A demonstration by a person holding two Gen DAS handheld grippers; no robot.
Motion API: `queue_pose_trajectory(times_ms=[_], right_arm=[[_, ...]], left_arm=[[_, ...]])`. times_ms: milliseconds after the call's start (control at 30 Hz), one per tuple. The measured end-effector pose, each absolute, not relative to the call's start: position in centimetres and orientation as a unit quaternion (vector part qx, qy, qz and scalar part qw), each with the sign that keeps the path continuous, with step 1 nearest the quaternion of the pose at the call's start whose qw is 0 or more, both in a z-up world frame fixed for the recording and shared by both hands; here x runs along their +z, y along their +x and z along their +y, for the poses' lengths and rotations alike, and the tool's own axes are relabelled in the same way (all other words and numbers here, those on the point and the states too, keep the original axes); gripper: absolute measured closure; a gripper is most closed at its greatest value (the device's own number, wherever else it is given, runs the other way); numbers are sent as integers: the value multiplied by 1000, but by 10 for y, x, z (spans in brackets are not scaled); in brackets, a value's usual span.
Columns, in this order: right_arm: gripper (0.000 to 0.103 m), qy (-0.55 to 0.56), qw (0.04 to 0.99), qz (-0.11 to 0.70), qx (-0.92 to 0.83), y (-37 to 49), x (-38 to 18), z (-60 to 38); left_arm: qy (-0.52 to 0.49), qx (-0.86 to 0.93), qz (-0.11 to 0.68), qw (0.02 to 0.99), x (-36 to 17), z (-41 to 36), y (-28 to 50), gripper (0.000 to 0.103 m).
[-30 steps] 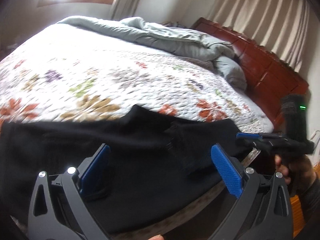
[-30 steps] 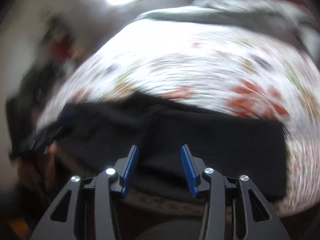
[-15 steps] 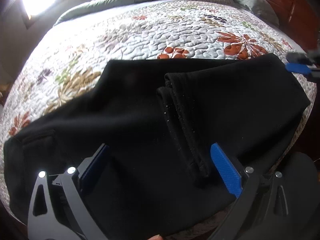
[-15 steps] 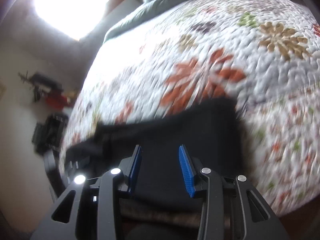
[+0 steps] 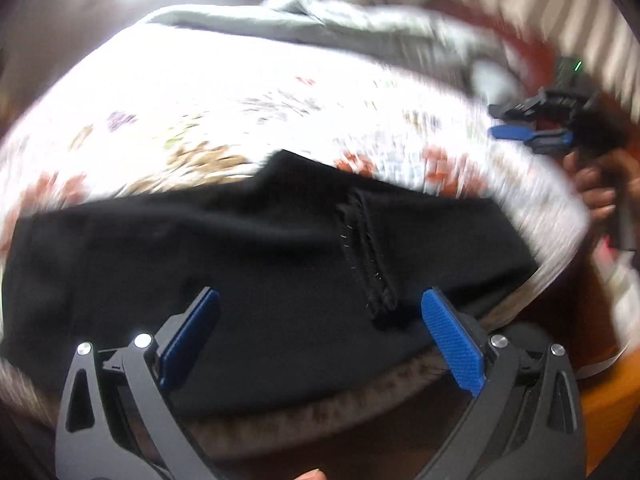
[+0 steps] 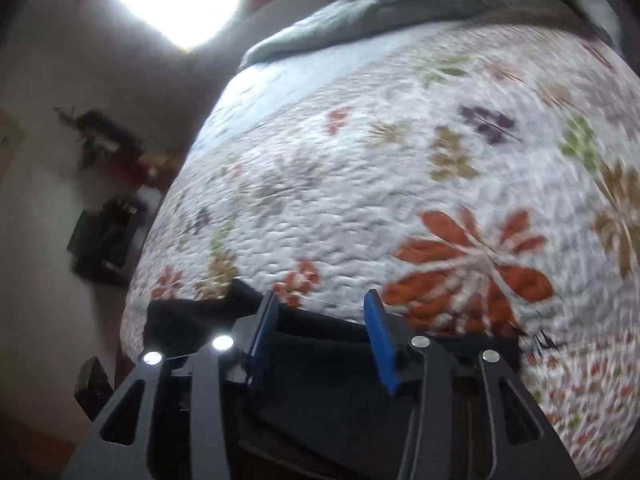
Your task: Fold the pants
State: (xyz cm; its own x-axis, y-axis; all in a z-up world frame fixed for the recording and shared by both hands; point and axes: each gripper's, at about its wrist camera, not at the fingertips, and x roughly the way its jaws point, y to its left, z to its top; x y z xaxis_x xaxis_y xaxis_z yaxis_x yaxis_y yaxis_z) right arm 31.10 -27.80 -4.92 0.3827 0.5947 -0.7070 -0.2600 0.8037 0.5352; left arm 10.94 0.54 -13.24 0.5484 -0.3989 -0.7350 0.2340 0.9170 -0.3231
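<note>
Black pants (image 5: 248, 264) on bed (image 5: 224, 104): soft, limp, light; grab near hem edge. Left tongs (image 5: 320, 320), right tongs (image 6: 320, 328) both released.

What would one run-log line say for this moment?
pants: folded, flat on quilt | left gripper: open, empty | right gripper: open, empty

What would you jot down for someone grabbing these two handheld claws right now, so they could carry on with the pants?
Left gripper: open, empty, above the black pants.
Right gripper: open, empty, at the pants' far edge.
Pants: lying on the floral quilt at the bed's near edge, one end already folded over, its hem across the middle.
Done: first fold.
Left: probably another fold, then tidying; nothing is gripped yet.
</note>
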Motion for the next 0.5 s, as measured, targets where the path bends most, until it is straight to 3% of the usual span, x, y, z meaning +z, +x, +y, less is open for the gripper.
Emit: queue_pose_trajectory(times_ms=[67, 200, 367, 500], right_arm=[[21, 103, 779, 512, 349, 336, -26, -203], [15, -27, 695, 557, 454, 349, -25, -64], [14, -167, 584, 602, 518, 343, -67, 92], [14, -211, 522, 620, 546, 349, -106, 161]], left_arm=[[-185, -148, 428, 872, -132, 52, 91, 3], [-362, -65, 400, 839, -156, 142, 54, 3], [-429, -12, 373, 823, -176, 204, 49, 3], [-468, -13, 361, 807, -188, 226, 53, 3]])
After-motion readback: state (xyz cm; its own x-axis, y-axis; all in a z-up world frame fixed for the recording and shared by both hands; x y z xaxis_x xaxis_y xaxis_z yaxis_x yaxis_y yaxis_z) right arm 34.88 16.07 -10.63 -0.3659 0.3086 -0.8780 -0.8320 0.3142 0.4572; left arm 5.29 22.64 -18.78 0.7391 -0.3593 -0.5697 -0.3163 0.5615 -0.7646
